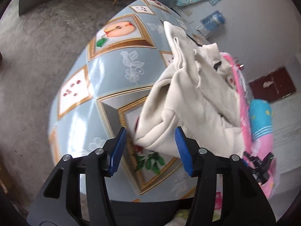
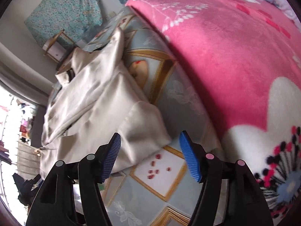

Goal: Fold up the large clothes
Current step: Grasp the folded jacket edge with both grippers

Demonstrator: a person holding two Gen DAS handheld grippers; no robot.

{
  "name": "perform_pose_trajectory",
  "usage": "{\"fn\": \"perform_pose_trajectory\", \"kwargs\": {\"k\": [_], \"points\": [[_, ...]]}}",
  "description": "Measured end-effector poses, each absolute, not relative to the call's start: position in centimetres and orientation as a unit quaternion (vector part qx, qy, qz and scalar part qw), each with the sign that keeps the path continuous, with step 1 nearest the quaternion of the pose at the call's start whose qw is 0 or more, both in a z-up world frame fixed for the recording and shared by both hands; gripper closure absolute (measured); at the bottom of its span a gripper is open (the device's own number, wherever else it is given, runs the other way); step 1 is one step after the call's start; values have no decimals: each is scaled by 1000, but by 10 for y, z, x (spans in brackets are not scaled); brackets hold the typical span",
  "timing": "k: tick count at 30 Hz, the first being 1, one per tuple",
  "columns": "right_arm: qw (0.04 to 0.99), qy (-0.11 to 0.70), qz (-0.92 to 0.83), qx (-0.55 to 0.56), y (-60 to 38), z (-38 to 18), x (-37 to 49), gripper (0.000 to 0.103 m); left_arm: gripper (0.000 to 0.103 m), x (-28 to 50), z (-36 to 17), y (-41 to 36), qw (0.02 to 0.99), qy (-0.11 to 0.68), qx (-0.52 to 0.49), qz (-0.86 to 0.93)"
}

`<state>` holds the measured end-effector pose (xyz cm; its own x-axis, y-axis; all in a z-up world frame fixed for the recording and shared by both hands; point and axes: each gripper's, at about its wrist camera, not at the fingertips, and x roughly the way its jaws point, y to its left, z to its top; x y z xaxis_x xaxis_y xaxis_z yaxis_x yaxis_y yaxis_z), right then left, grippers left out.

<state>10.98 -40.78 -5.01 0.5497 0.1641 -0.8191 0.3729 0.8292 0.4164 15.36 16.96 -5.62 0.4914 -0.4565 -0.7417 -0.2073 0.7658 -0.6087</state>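
Between left fingers point(image 1: 120, 146): cream garment point(image 1: 188, 98) corner, untouched; right fingers point(image 2: 112, 154) apart.

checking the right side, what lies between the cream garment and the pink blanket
In the right wrist view, a bare strip of the fruit-print tablecloth separates the cream garment from the pink blanket.

A glossy blue-grey tablecloth point(image 1: 79, 98) printed with gold-framed fruit panels is covering the work surface. A pink floral blanket point(image 2: 235, 60) is lying along one side of it. A turquoise patterned cloth point(image 2: 64, 9) is hanging against the wall, with a small wooden stool point(image 2: 56, 47) standing beneath it. Grey concrete floor point(image 1: 32, 43) is showing beyond the table edge.
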Motion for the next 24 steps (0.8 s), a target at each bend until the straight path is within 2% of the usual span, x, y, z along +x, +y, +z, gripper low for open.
{"fn": "perform_pose_trajectory", "kwargs": {"k": [4,6,7,8,11,15,19,24], "points": [[840,467,-60,269,-401,-54,124,40,54,160,-56,157,813,483,-317,-72],[851,455,-76,252,-398,-53,129,50,60,163,-55,149,825,477,-298,-63],[856,448,-86,244,-398,-53,132,58,67,165,-55,144,830,477,-282,-59],[858,443,-89,242,-398,-54,133,70,76,166,-54,137,841,475,-254,-52],[865,438,-89,230,-394,-54,137,89,90,164,-41,113,870,467,-153,-42],[887,407,-78,203,-383,-14,118,92,93,141,12,110,895,424,-122,-68],[894,402,-77,183,-373,16,95,92,95,122,45,114,899,417,-103,-90],[871,450,-86,175,-379,-13,89,89,93,124,2,127,864,485,-111,-79]]}}
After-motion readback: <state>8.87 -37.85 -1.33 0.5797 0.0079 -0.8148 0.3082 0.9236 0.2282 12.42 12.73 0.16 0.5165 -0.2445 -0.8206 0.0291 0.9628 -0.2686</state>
